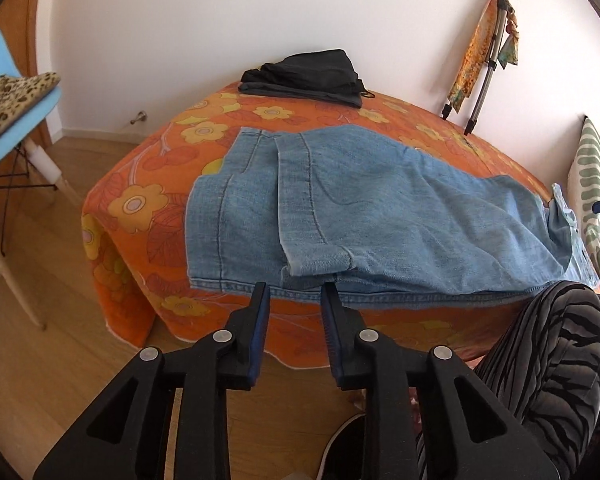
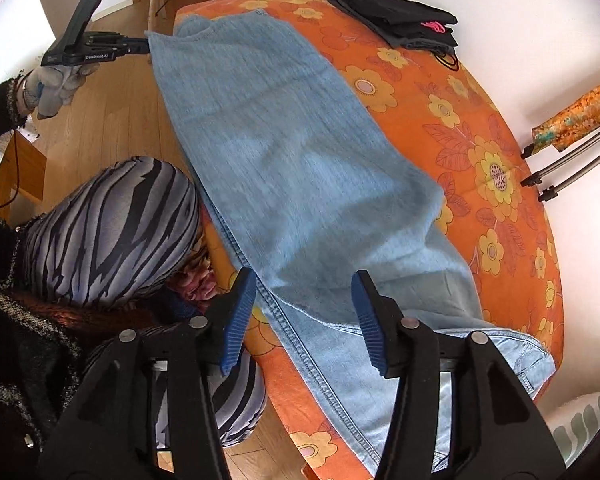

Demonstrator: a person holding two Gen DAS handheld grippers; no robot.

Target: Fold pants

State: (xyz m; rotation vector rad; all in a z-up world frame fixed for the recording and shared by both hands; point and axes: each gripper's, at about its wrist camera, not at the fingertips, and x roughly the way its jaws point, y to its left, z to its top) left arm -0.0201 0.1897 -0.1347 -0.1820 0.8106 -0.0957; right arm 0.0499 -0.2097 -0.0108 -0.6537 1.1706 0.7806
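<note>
The blue jeans lay flat on a table with an orange flower cloth over it; they were folded the long way, one leg on top of the other, and the leg ends pointed toward the left side; the jeans ran along the near edge of the table, close to the person's knee in zebra stripe pants. The left gripper sat just at the near edge of the jeans by the leg ends; its two fingers were apart with a gap between them and nothing in that gap. The right gripper hung over the other end of the jeans, near the top part; its fingers were wide apart too, with the blue cloth showing under the gap, and I could not tell if they touched the cloth. In the right wrist view the left gripper showed far off, held in a hand with a pale glove. A pile of folded dark clothes sat at the far side of the table, well apart from the jeans. A blue chair with a spotted cushion on its seat stood on the wood floor to the left.
</note>
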